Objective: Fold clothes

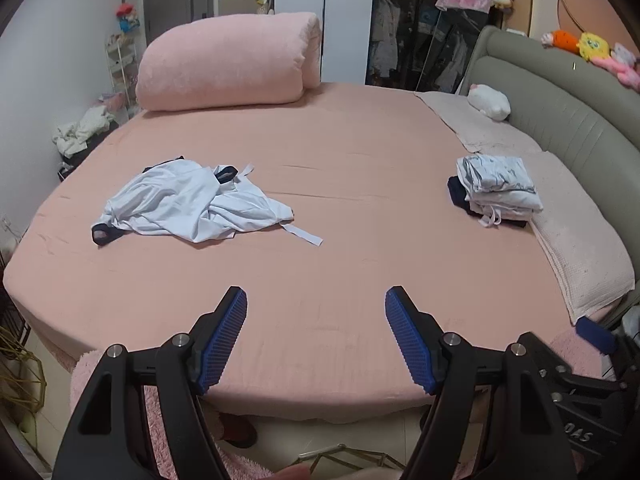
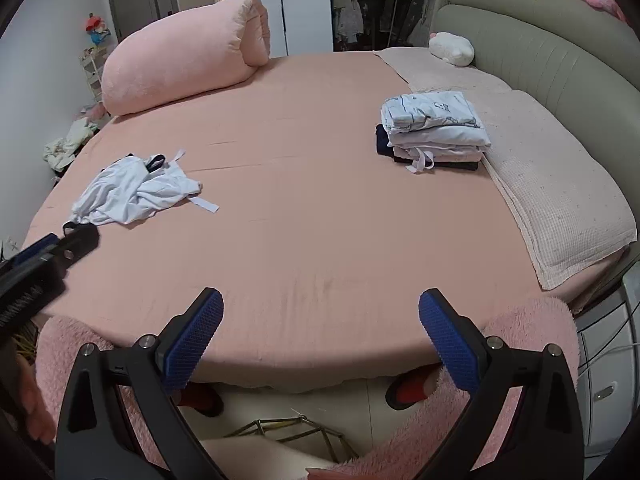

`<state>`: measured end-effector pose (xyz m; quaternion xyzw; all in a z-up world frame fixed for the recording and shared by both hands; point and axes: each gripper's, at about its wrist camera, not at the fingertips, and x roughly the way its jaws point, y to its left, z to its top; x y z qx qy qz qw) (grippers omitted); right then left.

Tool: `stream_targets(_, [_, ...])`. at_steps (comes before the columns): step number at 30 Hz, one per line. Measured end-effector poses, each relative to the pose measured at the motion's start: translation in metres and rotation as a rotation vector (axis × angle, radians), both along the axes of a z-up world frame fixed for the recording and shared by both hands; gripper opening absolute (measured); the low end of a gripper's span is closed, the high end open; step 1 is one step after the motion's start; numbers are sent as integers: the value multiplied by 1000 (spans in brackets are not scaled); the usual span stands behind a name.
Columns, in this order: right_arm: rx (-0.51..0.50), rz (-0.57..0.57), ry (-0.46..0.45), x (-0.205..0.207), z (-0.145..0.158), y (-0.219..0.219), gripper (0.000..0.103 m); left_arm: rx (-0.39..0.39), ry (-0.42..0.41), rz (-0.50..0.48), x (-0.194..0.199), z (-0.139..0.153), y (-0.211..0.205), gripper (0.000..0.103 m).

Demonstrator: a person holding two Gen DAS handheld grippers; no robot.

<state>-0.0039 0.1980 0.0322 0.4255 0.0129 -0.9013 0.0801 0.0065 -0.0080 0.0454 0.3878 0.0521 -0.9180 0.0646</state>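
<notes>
You hold your left hand-held gripper over the near edge of the bed, its blue pads spread wide with nothing between them. Your right hand-held gripper hangs the same way above the near edge, released and empty, and its black frame also shows at the right border of the left wrist view. The crumpled white garment with dark trim lies on the left half of the pink sheet, well apart from both grippers, with a white strap trailing out toward the right. A neat stack of folded clothes sits on the right side of the bed, touching the edge of the pale quilted blanket that runs along the grey headboard. At the far left a rolled pink duvet rests on the bed, and a small white plush toy lies at the far right against the headboard. A fluffy pink rug shows under the right gripper beside the bed.
</notes>
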Motion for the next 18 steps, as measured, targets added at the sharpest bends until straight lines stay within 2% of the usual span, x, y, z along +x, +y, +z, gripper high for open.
stream_targets(3, [9, 5, 26, 1, 6, 1, 100, 24, -10, -11, -2, -2, 3, 74])
stream_targets(5, [7, 10, 33, -1, 9, 2, 100, 13, -6, -16, -1, -2, 6, 74])
stream_targets(18, [-2, 11, 28, -12, 12, 9, 100, 18, -5, -45, -5, -6, 11, 74])
